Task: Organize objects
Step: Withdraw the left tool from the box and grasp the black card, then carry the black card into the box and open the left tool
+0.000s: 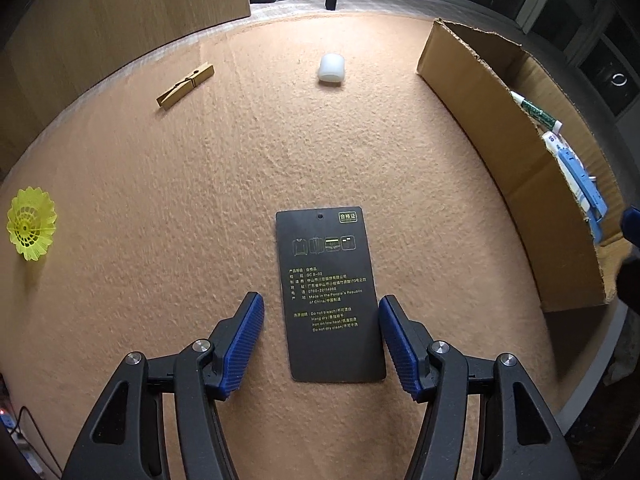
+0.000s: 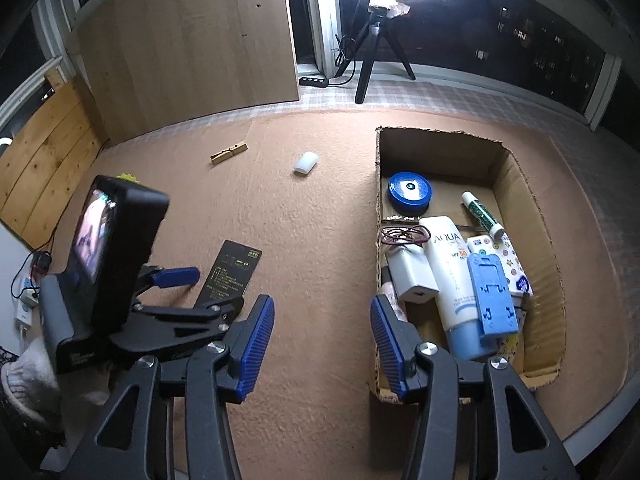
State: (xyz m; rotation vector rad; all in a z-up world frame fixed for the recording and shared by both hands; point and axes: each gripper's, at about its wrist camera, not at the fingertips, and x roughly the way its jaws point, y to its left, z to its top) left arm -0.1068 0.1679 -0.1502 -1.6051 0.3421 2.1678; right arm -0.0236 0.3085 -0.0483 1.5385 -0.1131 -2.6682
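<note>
A black garment tag (image 1: 328, 292) with yellow print lies flat on the orange felt mat (image 1: 200, 184). My left gripper (image 1: 320, 306) hangs just above it, pointing steeply down. Its jaws are open and straddle the tag's lower half, and the pads do not press on it. In the right wrist view the left gripper (image 2: 218, 288) hovers over the tag (image 2: 234, 268). My right gripper (image 2: 322, 305) is open and empty above bare felt, just left of the cardboard box (image 2: 440, 148). Loose on the mat are a wooden clothespin (image 1: 185, 86), a white cap (image 1: 331, 69) and a yellow shuttlecock (image 1: 31, 223).
The box holds a blue round tin (image 2: 410, 192), a sunscreen tube (image 2: 452, 276), a blue plastic stand (image 2: 491, 296), a glue stick (image 2: 482, 212) and other small items. A ring-light tripod (image 2: 372, 52) and a wooden board (image 2: 188, 36) stand behind the mat.
</note>
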